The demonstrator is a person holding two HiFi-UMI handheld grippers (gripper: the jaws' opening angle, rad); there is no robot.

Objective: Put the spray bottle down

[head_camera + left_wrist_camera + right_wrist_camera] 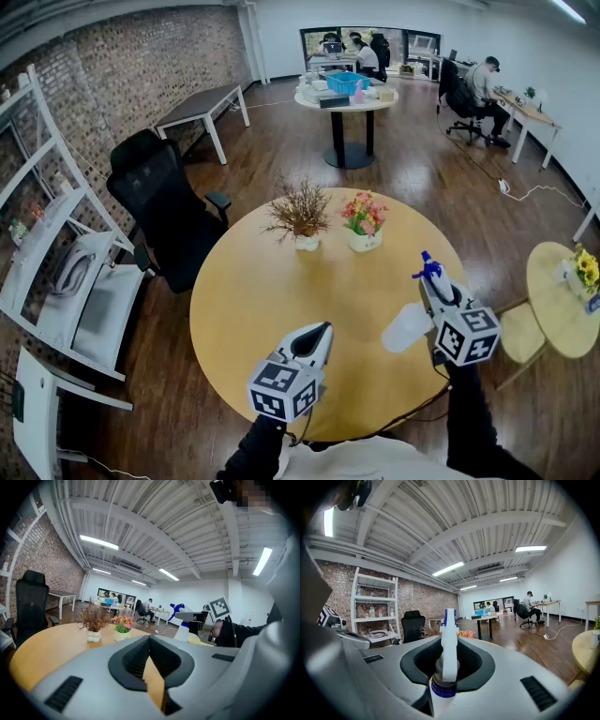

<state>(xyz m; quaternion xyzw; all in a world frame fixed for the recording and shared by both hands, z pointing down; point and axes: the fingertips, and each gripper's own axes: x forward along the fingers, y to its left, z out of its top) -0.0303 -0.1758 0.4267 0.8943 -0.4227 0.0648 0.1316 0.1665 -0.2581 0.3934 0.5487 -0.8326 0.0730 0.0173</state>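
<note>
Spray bottle (407, 328) hangs clamped by its neck in the right gripper (434, 287) above the round surface (272, 291), poised for setting down; left gripper (322, 331) idles closed, empty.

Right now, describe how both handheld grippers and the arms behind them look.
The left gripper and right gripper match: smooth pale grey shells tapering to a point, with black ribbed lining inside the jaws. Each carries a white cube printed with black square markers at its rear. The person's arms are covered by black sleeves right up to the grippers.
</note>
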